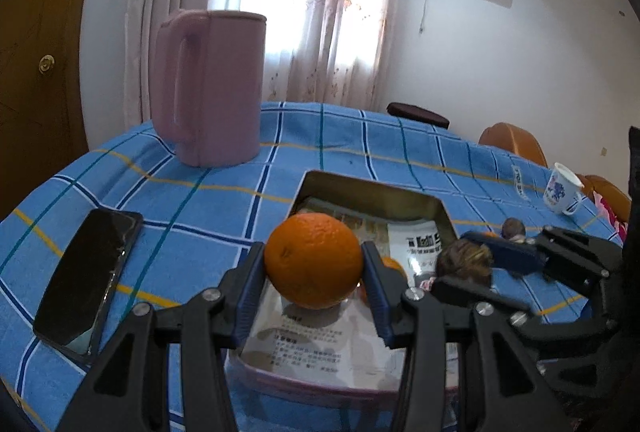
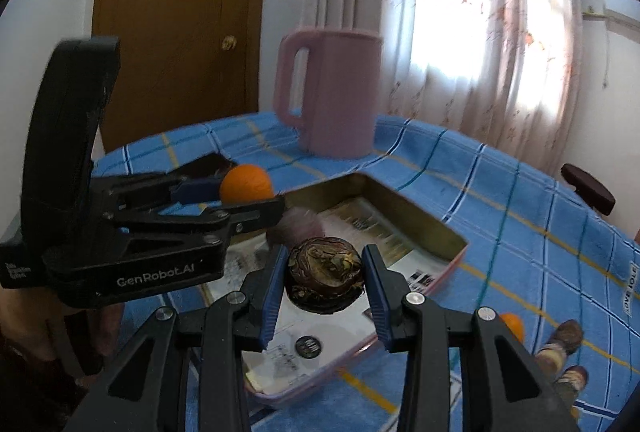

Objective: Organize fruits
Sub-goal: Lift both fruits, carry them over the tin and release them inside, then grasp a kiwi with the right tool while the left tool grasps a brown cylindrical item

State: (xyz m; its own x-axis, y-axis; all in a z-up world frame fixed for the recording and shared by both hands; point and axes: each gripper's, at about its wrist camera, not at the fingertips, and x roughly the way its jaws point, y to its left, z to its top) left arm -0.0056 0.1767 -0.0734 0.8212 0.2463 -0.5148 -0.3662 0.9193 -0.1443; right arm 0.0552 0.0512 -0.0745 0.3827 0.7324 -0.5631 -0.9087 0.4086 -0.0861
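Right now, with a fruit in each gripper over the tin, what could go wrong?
1. The left gripper pinches the round orange only at its sides; it might slip and roll off the tray.
2. The right gripper with the dark brown fruit is close beside the left one, so they might bump.
3. Loose fruits lie near the table edge; a knock could send them off.

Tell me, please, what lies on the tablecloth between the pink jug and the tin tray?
Nothing: in the left wrist view, only bare blue checked tablecloth separates the pink jug from the tin tray's far rim.
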